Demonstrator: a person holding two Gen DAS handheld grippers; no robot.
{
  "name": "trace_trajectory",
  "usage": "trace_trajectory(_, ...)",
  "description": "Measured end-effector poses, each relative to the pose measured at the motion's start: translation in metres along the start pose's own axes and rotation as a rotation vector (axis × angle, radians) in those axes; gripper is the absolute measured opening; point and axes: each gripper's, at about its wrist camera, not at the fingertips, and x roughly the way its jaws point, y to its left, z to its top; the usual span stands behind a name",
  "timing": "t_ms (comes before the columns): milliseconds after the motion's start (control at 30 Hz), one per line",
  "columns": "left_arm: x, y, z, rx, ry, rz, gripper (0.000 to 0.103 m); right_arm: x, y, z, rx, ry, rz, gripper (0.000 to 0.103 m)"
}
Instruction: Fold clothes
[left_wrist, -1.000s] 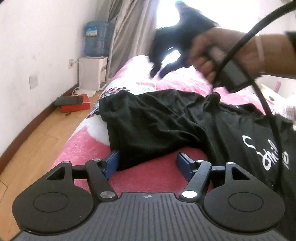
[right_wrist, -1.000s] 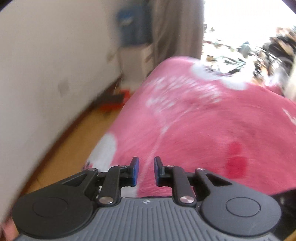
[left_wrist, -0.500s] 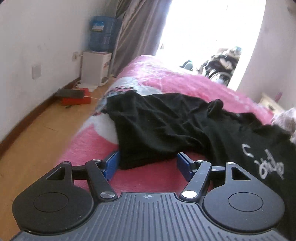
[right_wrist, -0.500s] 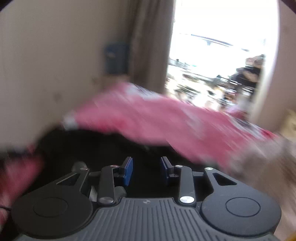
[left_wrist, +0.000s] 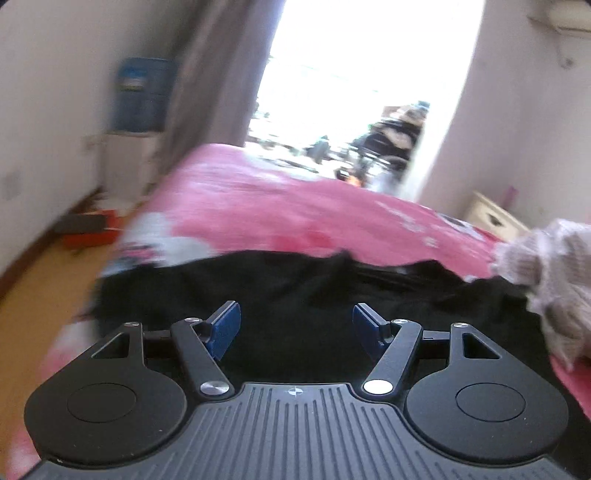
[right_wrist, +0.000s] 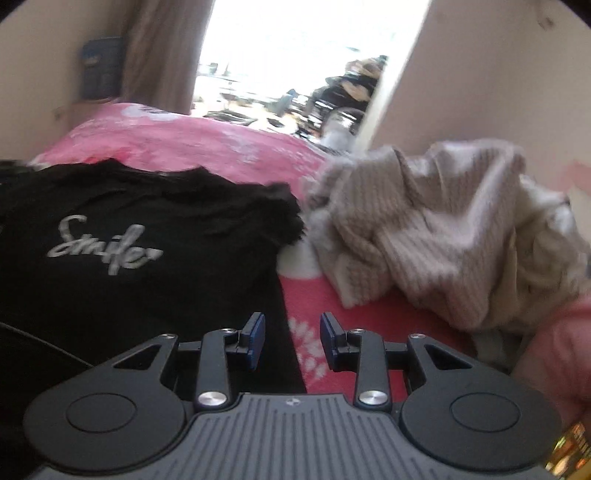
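Comparing the two wrist views, we note that each supplies details the other lacks. In the left wrist view, the left gripper (left_wrist: 295, 326) has its blue fingers (left_wrist: 223, 328) spread wide over the black T-shirt (left_wrist: 295, 291), with nothing clamped between them; whether the tips touch the cloth we cannot tell. Only this view shows the blue water bottle on its white dispenser (left_wrist: 142, 99) clearly, the red box (left_wrist: 90, 230) on the wooden floor (left_wrist: 40, 277) beside the bed, and a beige box (left_wrist: 493, 218) by the far wall. The picture is blurred. In the right wrist view, the right gripper (right_wrist: 291, 339) has its fingers set at a narrow gap, empty, above the pink bedcover (right_wrist: 314, 295), with the left finger (right_wrist: 254, 338) over the right-hand edge of the black T-shirt (right_wrist: 110, 258). Only this view shows the white script lettering (right_wrist: 101, 243) on the shirt's front, which lies face up on the bed. It also shows the crumpled beige ribbed garment (right_wrist: 424, 225) in full, just beside the shirt's right edge; the left wrist view catches only a corner of it (left_wrist: 546, 269). Both views share the bright window (right_wrist: 295, 48) and grey curtain (left_wrist: 221, 81).
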Motion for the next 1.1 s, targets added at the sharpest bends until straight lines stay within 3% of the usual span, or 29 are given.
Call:
trace_trajectory(100,0.015,-0.017,0.004,0.011,0.003,-0.061,0.068,-0.009,0.007,0.020,0.078,0.003,0.083,0.035)
trace_trajectory(167,0.019,-0.023,0.010,0.025,0.015,-0.059,0.068,-0.009,0.014,0.029,0.107,0.004,0.182,0.035)
trace_trajectory(267,0.020,-0.024,0.022,0.027,0.025,-0.031,0.068,-0.001,0.025,0.034,0.122,-0.065,0.301,0.035)
trace_trajectory(333,0.022,-0.021,0.030,0.045,0.026,-0.006,0.068,0.022,0.025,0.022,0.146,-0.031,0.352,0.035)
trace_trajectory(467,0.034,-0.012,0.044,0.146,0.034,0.096,0.068,0.065,0.010,0.020,0.197,-0.020,0.409,0.035)
trace_trajectory(533,0.041,-0.008,0.054,0.213,0.070,0.163,0.068,0.081,-0.001,0.040,0.208,-0.064,0.475,0.036)
trace_trajectory(633,0.056,-0.006,0.068,0.328,0.144,0.273,0.068,0.115,-0.002,0.092,0.121,-0.108,0.642,0.039)
trace_trajectory(733,0.073,-0.008,0.082,0.431,0.237,0.299,0.068,0.165,0.023,0.143,0.055,-0.034,0.830,0.042)
trace_trajectory(900,0.108,-0.015,0.075,0.545,0.309,0.208,0.068,0.260,0.094,0.188,0.098,0.185,1.025,0.042)
trace_trajectory(1000,0.130,-0.015,0.065,0.575,0.281,0.193,0.068,0.297,0.125,0.196,0.108,0.224,1.032,0.042)
trace_trajectory(1100,0.150,-0.012,0.058,0.581,0.300,0.193,0.068,0.302,0.140,0.191,0.006,0.187,1.017,0.042)
